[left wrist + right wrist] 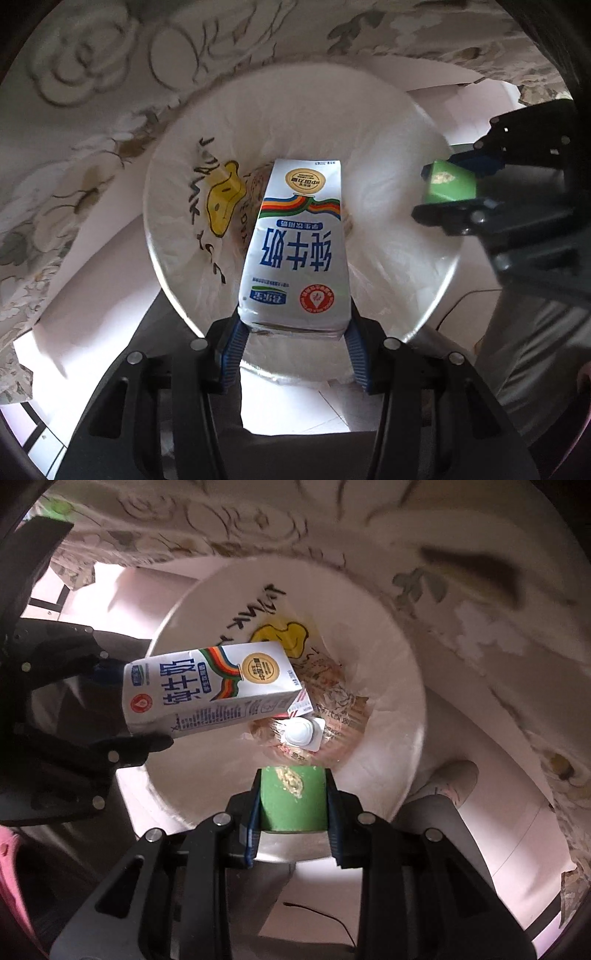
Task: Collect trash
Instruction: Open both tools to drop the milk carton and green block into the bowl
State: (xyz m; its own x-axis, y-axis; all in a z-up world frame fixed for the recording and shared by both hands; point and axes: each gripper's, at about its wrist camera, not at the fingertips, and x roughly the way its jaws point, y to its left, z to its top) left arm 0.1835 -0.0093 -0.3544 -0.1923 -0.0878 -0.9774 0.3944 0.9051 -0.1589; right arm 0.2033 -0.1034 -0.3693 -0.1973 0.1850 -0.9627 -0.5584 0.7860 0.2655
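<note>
Since both grippers hang over the bin (388, 657) ready to drop, left (293, 332) clamps carton (295, 251), right (293, 812) pinches green box (291, 797).

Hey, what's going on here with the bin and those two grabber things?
A person is collecting trash with a handheld gripper in each hand. The left gripper is clamped on a white milk carton, and the right gripper is clamped on a small green box. Both point down over the open mouth of a bag-lined bin, which already holds some wrappers. Neither item has been let go yet.
</note>
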